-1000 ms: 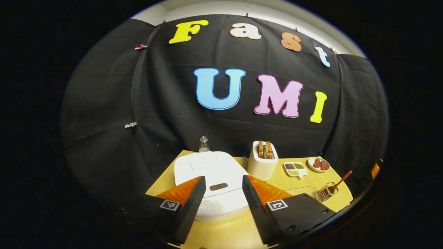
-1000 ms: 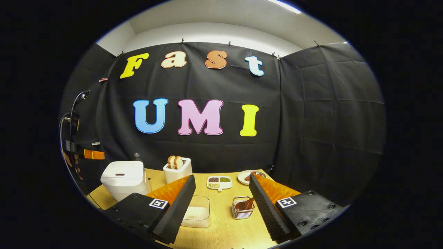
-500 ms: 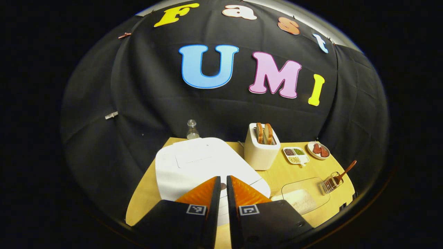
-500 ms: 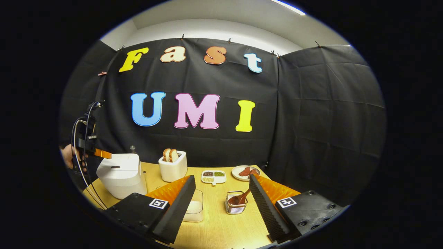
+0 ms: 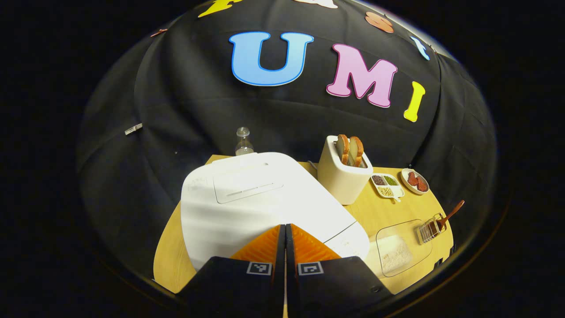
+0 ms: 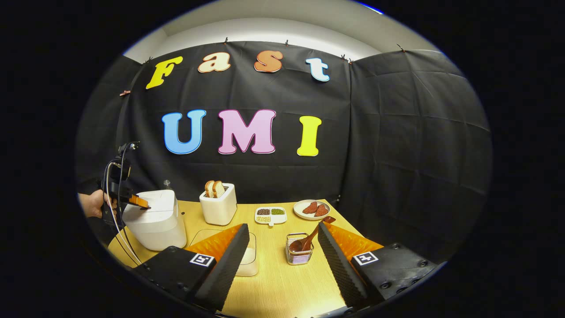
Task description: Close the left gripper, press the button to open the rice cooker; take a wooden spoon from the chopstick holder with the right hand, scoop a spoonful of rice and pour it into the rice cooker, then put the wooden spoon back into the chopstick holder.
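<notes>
Rice cooker [image 5: 265,198], a white rounded box with its lid down, stands at the left end of the pale wooden table [image 5: 170,260]. In the left gripper view the left gripper [image 5: 285,227] has its two fingers pressed together with nothing between them, tips down on the front edge of the lid; the button itself is hidden under them. In the right gripper view the same gripper's tips [image 6: 143,205] touch the cooker's top, held by a hand [image 6: 95,203] at the left edge.

Behind the cooker stands a small clear bottle [image 5: 243,142]. To its right is a cream toaster [image 5: 344,176] with two bread slices, then a white divided dish of beans [image 5: 387,185] and a round plate with reddish pieces [image 5: 416,181]. A clear shallow tray holding white rice [image 5: 399,249] lies just right of the cooker's front.

The wire chopstick holder [image 6: 299,255] sits on the table between the right gripper's wide-spread fingers, ahead of them and untouched. The right gripper [image 6: 282,240] holds nothing. A brown wooden spoon [image 6: 314,234] rests in the holder, bowl down, handle tilting up and to the right, toward the right finger.
</notes>
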A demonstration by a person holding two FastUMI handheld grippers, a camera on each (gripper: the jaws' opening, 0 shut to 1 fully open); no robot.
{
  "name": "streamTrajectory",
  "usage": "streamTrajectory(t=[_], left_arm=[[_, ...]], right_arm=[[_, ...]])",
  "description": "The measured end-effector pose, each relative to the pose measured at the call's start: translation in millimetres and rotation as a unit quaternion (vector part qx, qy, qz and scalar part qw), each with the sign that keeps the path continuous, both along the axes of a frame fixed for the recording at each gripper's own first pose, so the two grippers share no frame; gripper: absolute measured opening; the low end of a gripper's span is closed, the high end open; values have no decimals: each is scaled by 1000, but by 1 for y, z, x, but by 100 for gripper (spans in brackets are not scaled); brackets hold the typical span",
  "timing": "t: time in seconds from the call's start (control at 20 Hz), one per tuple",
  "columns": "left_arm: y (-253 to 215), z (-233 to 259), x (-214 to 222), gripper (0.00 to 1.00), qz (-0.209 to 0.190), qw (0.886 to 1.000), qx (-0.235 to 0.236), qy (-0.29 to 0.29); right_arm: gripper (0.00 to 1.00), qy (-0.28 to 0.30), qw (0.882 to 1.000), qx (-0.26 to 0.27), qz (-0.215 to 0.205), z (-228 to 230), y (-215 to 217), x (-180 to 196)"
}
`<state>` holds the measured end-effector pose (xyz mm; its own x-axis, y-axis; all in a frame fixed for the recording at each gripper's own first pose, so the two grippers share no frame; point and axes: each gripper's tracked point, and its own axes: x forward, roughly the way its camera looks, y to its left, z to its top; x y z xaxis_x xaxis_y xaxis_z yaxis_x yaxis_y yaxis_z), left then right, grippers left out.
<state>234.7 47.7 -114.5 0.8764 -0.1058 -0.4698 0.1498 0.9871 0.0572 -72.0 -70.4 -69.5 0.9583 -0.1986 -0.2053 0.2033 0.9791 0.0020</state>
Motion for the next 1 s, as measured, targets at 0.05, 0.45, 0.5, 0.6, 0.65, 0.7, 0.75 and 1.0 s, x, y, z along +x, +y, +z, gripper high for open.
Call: streamTrajectory(t=[0.05,0.45,0.5,0.6,0.65,0.7,0.75,1.0], left_arm=[[0,-1,1,8,0,1000,3,-2],[-3,25,-4,8,26,997,57,-47],[-5,43,-5,8,30,994,66,-80],[-6,84,-16,8,43,985,85,-146],[-11,104,-21,8,45,979,90,-180],[-19,119,-34,8,42,974,91,-201],[-26,132,-43,7,42,970,93,-219],[-67,143,-106,9,38,967,52,-247]], right_arm=[[98,2,1000,1,0,-1,-1,1],[98,3,1000,19,4,-8,-18,9],[98,1,1000,20,4,-7,-21,11],[98,-4,1000,22,0,-8,-34,14],[98,-3,1000,25,-4,-11,-41,17],[98,-3,1000,30,-7,-14,-49,20],[98,-3,999,36,-11,-17,-56,23],[98,14,998,63,-7,-42,-82,44]])
